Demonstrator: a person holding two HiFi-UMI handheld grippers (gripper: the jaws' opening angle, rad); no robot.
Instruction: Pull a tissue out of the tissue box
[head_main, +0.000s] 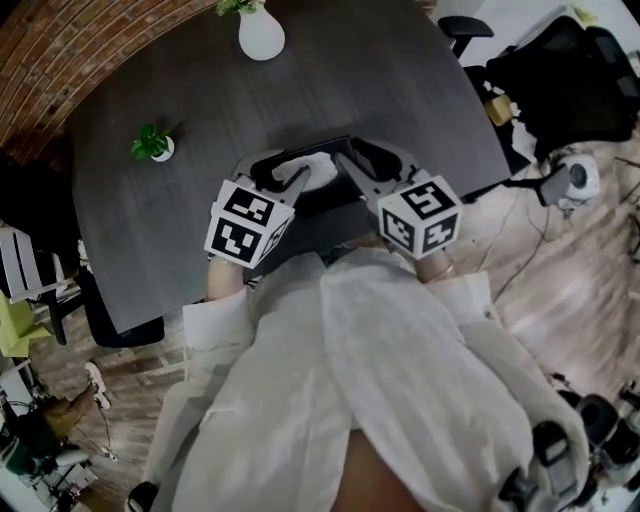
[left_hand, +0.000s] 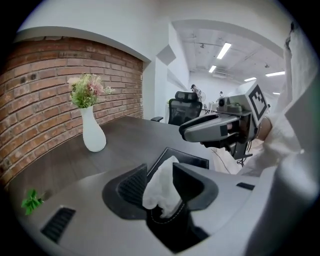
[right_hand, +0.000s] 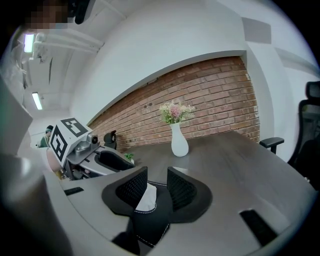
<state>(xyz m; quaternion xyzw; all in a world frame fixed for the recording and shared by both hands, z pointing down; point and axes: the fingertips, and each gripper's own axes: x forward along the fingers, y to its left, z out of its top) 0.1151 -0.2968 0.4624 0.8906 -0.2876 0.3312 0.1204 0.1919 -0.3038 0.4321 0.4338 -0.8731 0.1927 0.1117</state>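
Left gripper (left_hand: 160, 169) on tissue (left_hand: 159, 192) (right gripper (right_hand: 157, 172) agape)

Open-plan office, dark meeting table (head_main: 400, 90), brick wall (left_hand: 45, 100), swivel chair (left_hand: 184, 107), ceiling strip lights (left_hand: 223, 50)

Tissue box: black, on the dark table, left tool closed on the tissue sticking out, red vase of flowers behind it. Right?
Not quite: the vase is white, not red, as the left gripper view shows. The rest holds: the black tissue box sits on the dark table, and the left tool is closed on the tissue sticking out of it.
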